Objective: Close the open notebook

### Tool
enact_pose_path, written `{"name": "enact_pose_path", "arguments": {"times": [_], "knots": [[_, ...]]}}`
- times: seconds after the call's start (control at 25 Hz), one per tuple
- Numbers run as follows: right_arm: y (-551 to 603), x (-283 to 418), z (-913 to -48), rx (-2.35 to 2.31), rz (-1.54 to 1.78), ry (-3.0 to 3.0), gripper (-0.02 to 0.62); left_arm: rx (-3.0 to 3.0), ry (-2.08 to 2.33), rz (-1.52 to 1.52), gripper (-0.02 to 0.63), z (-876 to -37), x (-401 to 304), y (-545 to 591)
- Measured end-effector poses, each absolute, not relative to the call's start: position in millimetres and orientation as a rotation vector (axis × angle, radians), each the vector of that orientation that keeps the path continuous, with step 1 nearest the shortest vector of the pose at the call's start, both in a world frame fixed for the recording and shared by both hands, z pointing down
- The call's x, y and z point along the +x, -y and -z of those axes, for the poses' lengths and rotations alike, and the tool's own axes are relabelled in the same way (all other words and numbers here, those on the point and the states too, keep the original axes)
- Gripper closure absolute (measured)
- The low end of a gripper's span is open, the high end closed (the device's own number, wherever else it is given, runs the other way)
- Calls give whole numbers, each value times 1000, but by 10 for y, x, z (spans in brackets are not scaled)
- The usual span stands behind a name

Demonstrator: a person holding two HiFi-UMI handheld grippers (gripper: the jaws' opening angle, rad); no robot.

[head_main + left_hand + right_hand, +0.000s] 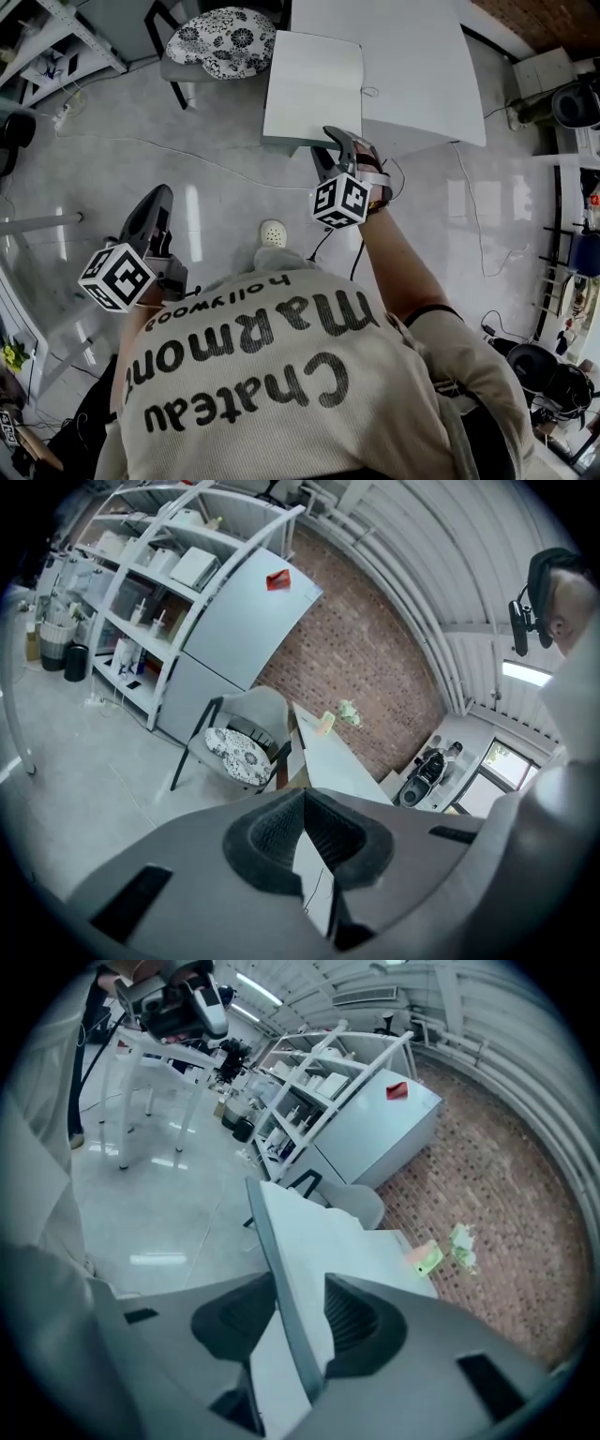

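two grippers show: the right gripper (pixel 333 142) pinches the near edge of the white notebook (pixel 314 86), its jaws narrowed onto the cover. the notebook lies at the white table's (pixel 412 66) near left corner, overhanging its edge. the left gripper (pixel 161 199) hangs well left of the table, off it altogether, with jaws together and empty.

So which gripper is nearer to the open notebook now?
Right. The right gripper is closed on the near edge of the notebook, at the edge of the table. The left gripper hangs apart over the floor, lower left in the head view.
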State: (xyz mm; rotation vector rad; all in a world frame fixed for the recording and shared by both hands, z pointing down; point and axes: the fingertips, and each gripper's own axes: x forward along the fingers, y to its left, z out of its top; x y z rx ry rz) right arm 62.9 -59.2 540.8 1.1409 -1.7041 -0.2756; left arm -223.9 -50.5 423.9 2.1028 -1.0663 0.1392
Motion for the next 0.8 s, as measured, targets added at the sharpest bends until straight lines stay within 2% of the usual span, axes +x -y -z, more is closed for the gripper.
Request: {"name": "enact_pose_path", "arguments": {"times": [0.16,0.8], "knots": [[588,611,-5288,1144,262,1745,488,2135,1076,-99,606,-4086,-2241,568],[699,773,-4839,1099,52,1900,540,2164,1095,75,606,-3856,-1950,770]]}}
